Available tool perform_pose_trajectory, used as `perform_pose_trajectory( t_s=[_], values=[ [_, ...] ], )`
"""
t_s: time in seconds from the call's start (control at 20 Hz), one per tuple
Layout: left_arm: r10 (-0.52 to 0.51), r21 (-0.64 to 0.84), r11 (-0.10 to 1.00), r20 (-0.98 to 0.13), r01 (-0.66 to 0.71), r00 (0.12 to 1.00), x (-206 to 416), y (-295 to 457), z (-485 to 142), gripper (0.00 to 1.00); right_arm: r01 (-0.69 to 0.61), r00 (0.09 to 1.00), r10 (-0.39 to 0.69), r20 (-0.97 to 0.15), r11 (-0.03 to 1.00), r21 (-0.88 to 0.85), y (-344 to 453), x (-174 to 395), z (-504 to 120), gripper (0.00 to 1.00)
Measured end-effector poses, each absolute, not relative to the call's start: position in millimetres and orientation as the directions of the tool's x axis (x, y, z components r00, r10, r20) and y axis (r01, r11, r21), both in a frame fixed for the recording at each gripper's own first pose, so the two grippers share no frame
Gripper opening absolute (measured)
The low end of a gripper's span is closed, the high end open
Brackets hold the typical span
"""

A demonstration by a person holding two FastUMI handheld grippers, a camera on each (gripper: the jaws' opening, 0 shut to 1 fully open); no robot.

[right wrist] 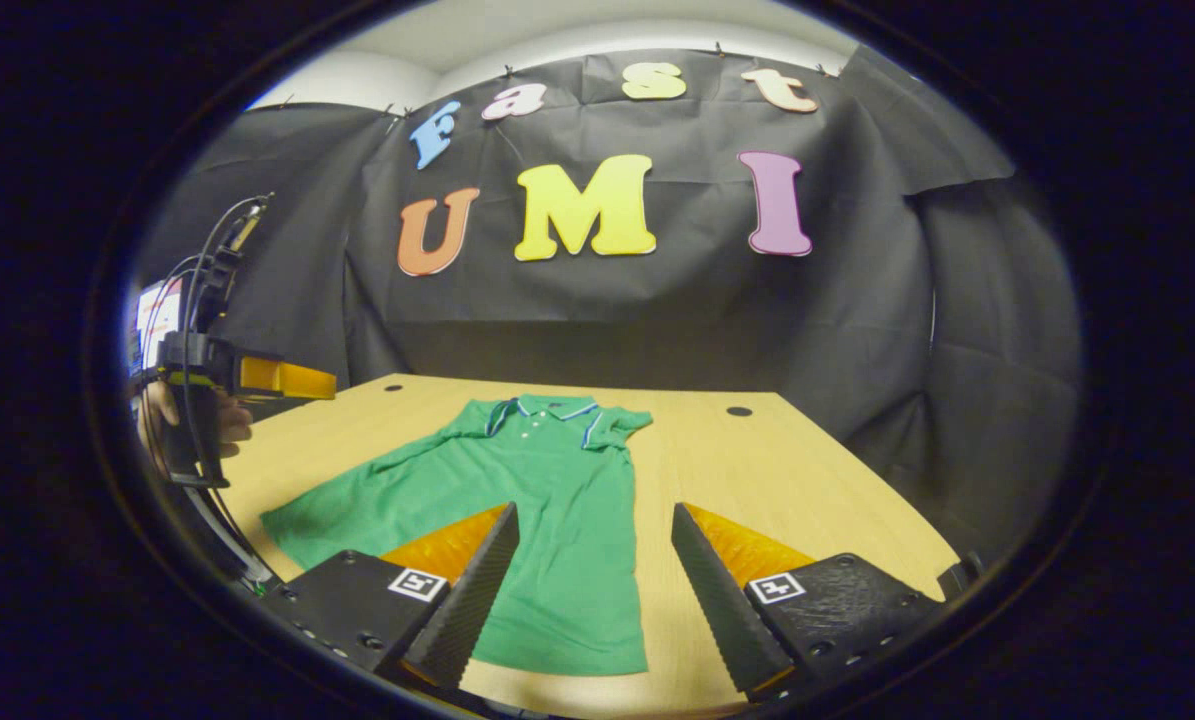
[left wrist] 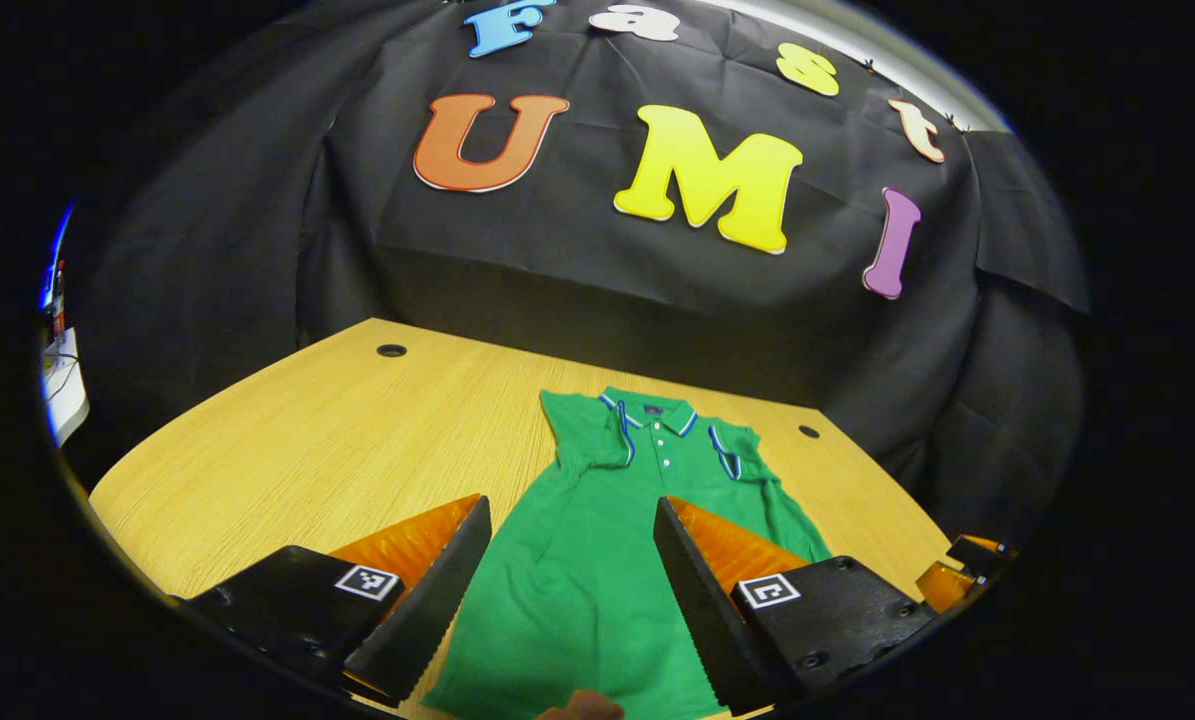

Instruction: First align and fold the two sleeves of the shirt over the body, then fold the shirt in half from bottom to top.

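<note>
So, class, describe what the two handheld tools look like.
The left tool and right tool each have two wedge-shaped fingers with serrated inner faces, on blocks bearing square black-and-white markers. Dark cables loop above the left tool's body.

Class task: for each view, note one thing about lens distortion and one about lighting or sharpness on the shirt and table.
Left gripper view: fisheye bows the table edges; the shirt is evenly lit and sharp, without glare. Right gripper view: the table's near edge curves likewise; the shirt looks crisp, with only soft shadow under it, and the wall darkens towards the rim.
</note>
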State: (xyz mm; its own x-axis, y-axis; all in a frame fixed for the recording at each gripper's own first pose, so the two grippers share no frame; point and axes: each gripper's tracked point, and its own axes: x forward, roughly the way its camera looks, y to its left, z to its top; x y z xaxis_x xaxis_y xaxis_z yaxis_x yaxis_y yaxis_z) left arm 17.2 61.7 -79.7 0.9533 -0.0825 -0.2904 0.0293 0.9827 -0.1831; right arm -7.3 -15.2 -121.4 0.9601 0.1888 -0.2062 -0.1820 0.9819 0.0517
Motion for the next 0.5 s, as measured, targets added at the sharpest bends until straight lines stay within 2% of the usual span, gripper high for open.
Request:
perform_pose_trajectory(
  t_s=[0.25,0.3,0.4,0.5],
  values=[
    [-0.012,-0.085,0.996,-0.457,-0.031,0.889,-31.0,89.9,-169.1,1.00,-0.147,0.940,0.160,-0.301,0.987,0.065,-24.5,-10.1,-166.6,0.95],
    [-0.007,-0.083,0.996,-0.493,-0.039,0.870,-38.7,92.4,-184.9,1.00,-0.135,0.932,0.153,-0.329,0.988,0.079,-27.7,-8.6,-176.1,0.98],
    [0.024,-0.064,0.995,-0.560,-0.072,0.828,-54.6,103.5,-210.4,1.00,-0.125,0.910,0.156,-0.385,0.987,0.103,-31.4,-6.8,-194.6,0.95],
    [0.033,-0.043,0.997,-0.529,-0.065,0.848,-57.3,105.5,-203.2,1.00,-0.134,0.888,0.172,-0.427,0.984,0.117,-29.1,-9.3,-208.0,0.93]
  ],
)
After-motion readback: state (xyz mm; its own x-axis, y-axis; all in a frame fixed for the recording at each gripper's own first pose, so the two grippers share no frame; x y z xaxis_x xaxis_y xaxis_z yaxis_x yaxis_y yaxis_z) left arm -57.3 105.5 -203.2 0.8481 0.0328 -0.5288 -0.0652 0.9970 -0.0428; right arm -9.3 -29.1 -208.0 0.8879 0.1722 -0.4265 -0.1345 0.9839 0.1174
